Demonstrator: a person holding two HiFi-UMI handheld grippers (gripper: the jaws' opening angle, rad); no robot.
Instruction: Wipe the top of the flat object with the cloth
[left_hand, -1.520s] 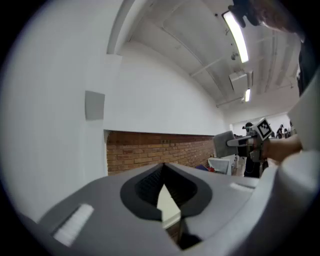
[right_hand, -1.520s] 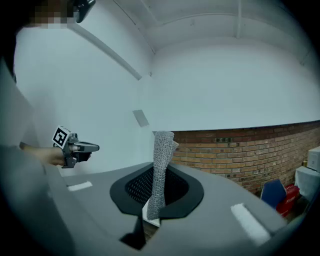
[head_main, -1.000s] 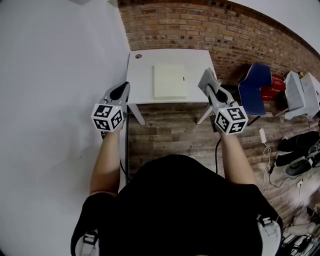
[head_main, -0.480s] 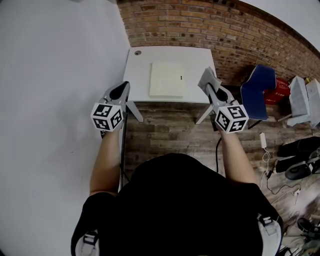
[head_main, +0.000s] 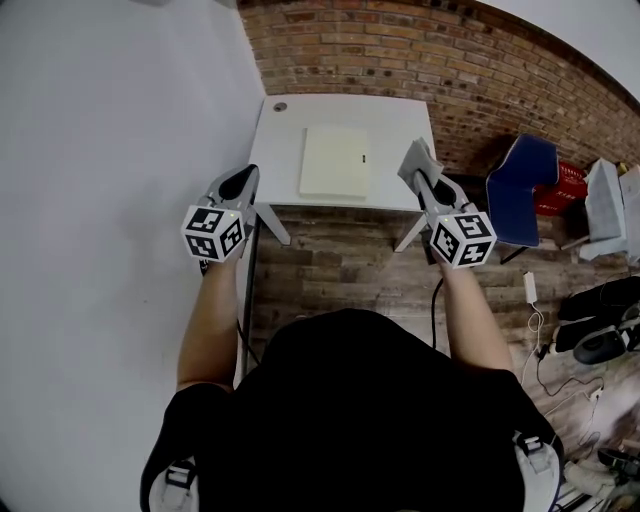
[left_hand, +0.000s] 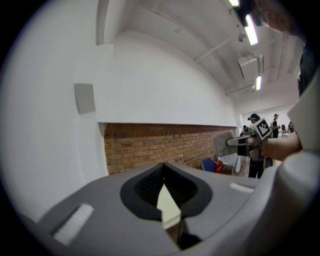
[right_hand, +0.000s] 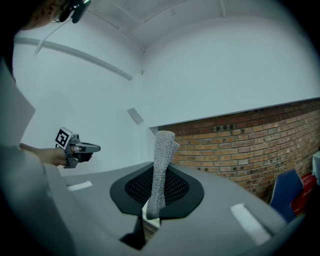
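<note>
A flat cream square object (head_main: 335, 162) lies on a small white table (head_main: 280, 140) against the brick wall. My right gripper (head_main: 418, 167) is shut on a grey cloth (head_main: 416, 158), held in the air before the table's right front corner. In the right gripper view the cloth (right_hand: 161, 172) stands up from between the closed jaws. My left gripper (head_main: 238, 183) is shut on nothing, hanging left of the table's front corner. In the left gripper view a sliver of the flat object (left_hand: 167, 206) shows through the closed jaws.
A white wall fills the left side. The floor is brown wood planks. A blue chair (head_main: 522, 190), a red item and white boxes (head_main: 606, 209) stand to the right, with shoes and cables (head_main: 590, 320) further right. People stand far off in the left gripper view.
The view has shifted slightly; the table and flat object sit a little nearer and to the right in frame. Both grippers hold the same pose.
</note>
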